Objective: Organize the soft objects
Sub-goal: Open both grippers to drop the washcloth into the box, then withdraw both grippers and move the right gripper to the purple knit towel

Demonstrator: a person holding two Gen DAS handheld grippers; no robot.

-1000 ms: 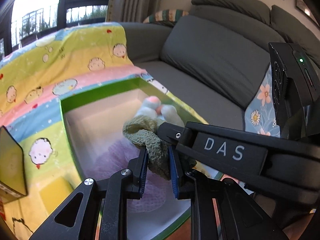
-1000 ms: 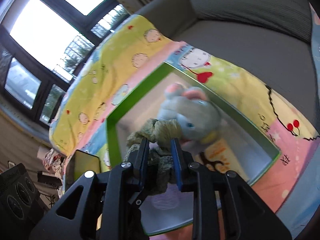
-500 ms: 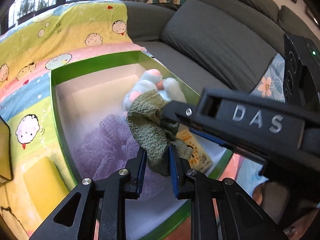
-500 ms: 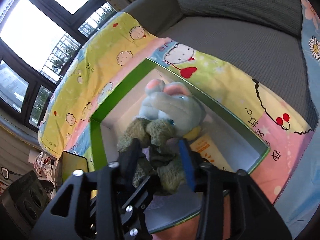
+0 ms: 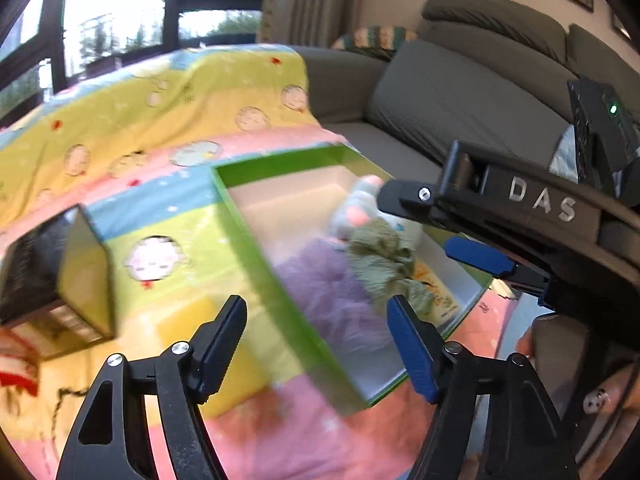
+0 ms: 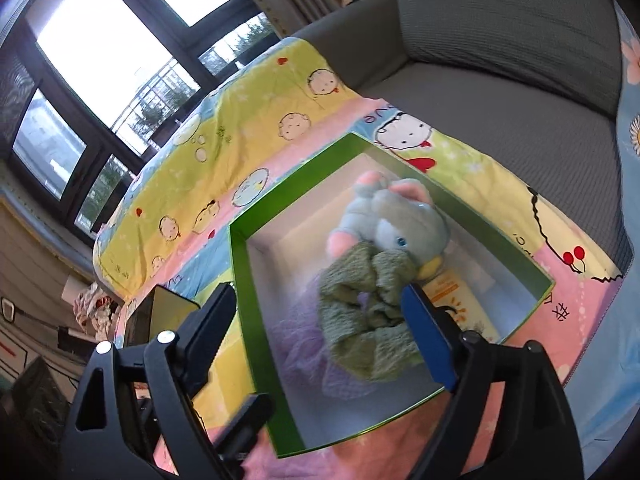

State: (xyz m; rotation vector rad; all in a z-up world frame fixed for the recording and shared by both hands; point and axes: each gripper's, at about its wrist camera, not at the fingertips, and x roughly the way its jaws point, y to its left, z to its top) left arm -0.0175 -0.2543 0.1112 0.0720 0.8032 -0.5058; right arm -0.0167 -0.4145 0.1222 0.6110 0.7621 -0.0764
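A crumpled olive-green cloth lies loose inside the green-rimmed box, on top of a fluffy purple item. It leans against a grey plush toy with pink ears. My right gripper hovers over the box with its jaws opening. The cloth sits beside the right blue pad, which does not squeeze it. My left gripper hangs over the box's near-left wall, jaws opening, nothing between them. The right gripper reaches in from the right in the left wrist view.
The box rests on a bright cartoon-print blanket spread over a grey sofa. An orange printed card lies in the box. A black box-shaped object and a yellow block sit on the blanket to its left.
Both grippers were shut on the green cloth; they have spread wide and let it drop into the box. The left gripper has drawn back to the left, the right slightly back.
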